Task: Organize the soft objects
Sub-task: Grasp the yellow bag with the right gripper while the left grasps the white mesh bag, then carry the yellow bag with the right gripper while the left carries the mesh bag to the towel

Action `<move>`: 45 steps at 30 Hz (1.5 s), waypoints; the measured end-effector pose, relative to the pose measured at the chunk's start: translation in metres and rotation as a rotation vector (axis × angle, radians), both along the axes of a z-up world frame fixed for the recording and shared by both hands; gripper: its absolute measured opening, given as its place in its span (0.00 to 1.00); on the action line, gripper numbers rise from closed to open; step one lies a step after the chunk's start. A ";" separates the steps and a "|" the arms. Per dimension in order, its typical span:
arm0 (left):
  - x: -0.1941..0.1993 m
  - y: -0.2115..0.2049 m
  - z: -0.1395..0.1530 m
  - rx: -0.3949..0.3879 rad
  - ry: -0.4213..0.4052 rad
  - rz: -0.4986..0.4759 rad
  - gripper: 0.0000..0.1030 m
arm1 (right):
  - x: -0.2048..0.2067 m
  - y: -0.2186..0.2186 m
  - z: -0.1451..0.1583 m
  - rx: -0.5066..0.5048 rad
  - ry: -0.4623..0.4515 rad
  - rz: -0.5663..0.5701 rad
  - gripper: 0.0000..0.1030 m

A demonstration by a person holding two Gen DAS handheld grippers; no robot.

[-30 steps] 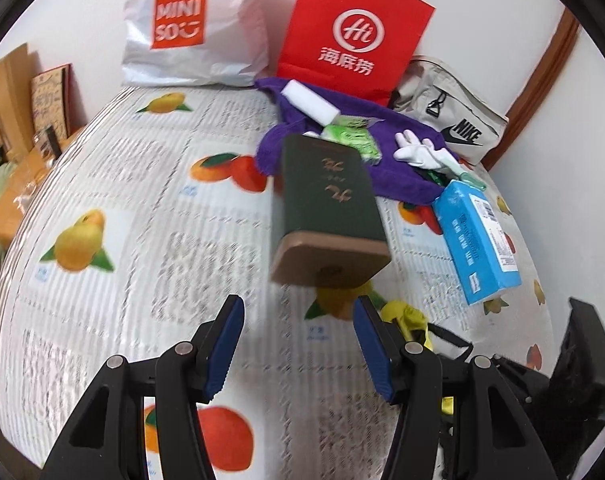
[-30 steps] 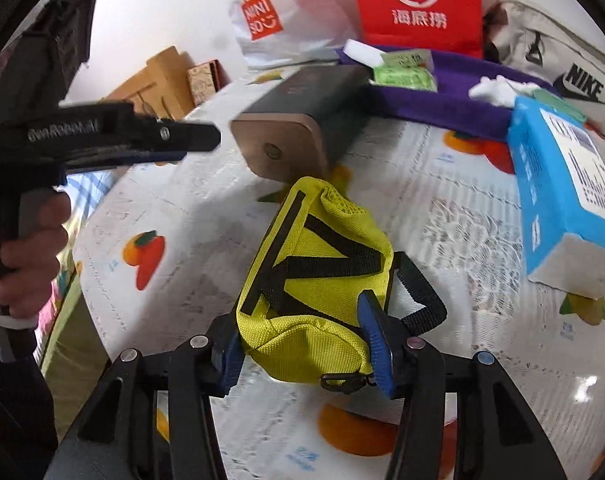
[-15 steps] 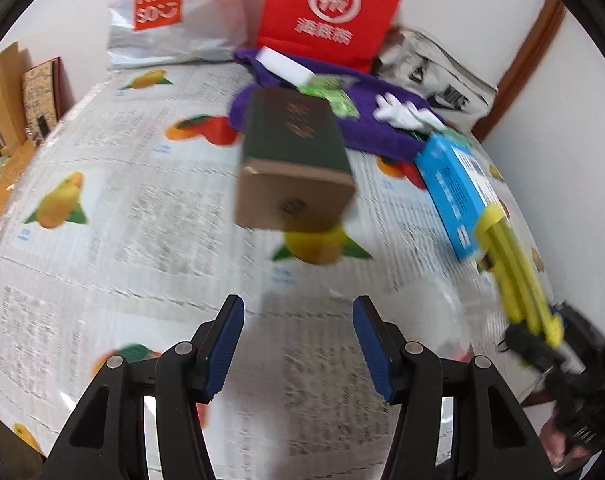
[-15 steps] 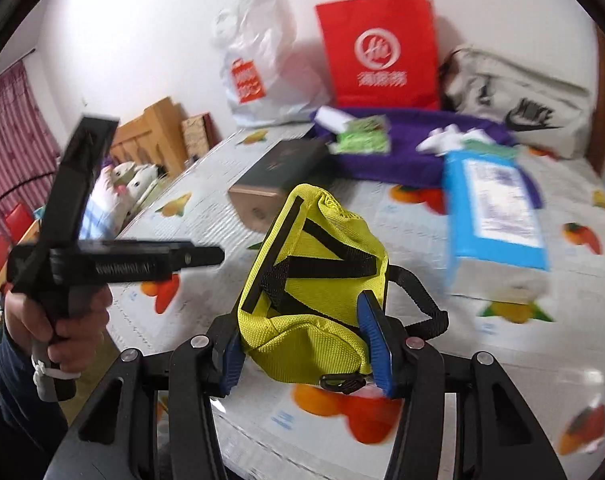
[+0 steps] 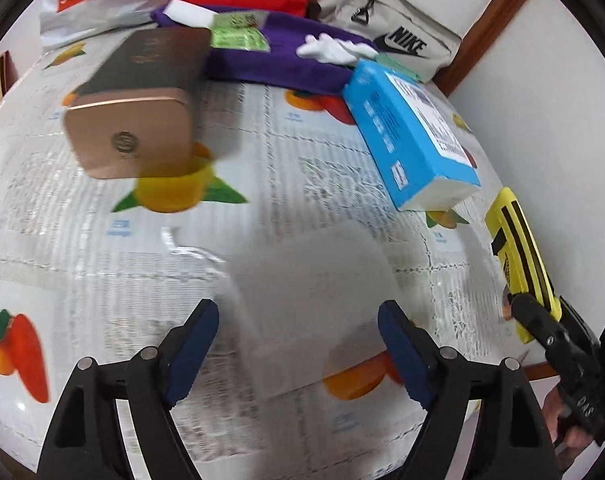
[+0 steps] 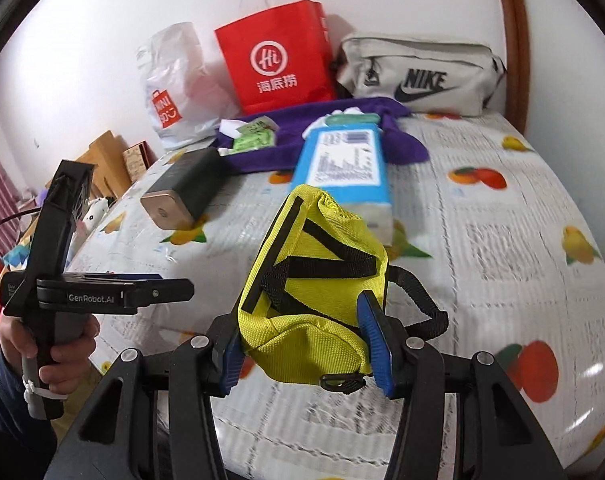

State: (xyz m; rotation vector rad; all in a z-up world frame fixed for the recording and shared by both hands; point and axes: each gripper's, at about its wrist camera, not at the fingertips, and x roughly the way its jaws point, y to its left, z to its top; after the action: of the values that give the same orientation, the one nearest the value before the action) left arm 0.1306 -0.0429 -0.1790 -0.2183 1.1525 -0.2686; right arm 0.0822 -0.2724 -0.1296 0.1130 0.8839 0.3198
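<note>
The right gripper (image 6: 306, 344) is clamped on a yellow pouch (image 6: 314, 280), its blue pads pressing the pouch's lower sides, so the pouch hangs clear above the bed sheet (image 6: 502, 240) with its black strap looping out at 3 o'clock. In the left wrist view the same pouch shows edge-on at 3 o'clock, at the frame's right rim. The left gripper (image 5: 298, 352) has just been opening its jaws; they stand wide apart with nothing between them, only bare sheet below. From that gripper, a dark box with a copper-coloured end (image 5: 138, 96) lies at 11 o'clock and a blue carton (image 5: 410, 132) at 1 o'clock, the two well apart. Farther off at 12 o'clock a purple cloth (image 5: 278, 56) is spread on the sheet, with a green packet (image 5: 238, 36) and a small white toy (image 5: 330, 48) lying on it. Against the wall beyond stand a red paper bag (image 6: 274, 60), a white plastic bag (image 6: 174, 84) at its left, and a grey pouch (image 6: 418, 72) at its right. A person's hand (image 6: 58, 344) grips the left gripper's handle at 9 o'clock in the right wrist view.
</note>
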 end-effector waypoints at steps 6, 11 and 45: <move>0.007 -0.023 -0.003 0.033 -0.012 0.003 0.94 | -0.002 -0.011 -0.012 -0.009 0.013 -0.004 0.50; 0.010 -0.044 -0.008 0.149 -0.044 0.004 1.00 | 0.002 -0.014 -0.027 -0.030 0.036 0.008 0.50; -0.011 0.011 0.013 0.155 -0.169 0.031 0.05 | -0.001 0.011 -0.029 -0.067 0.055 0.029 0.50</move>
State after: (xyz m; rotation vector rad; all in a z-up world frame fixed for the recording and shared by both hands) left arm 0.1193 -0.0320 -0.1663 -0.0756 0.9963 -0.1661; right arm 0.0814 -0.2612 -0.1588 0.0473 0.9502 0.3147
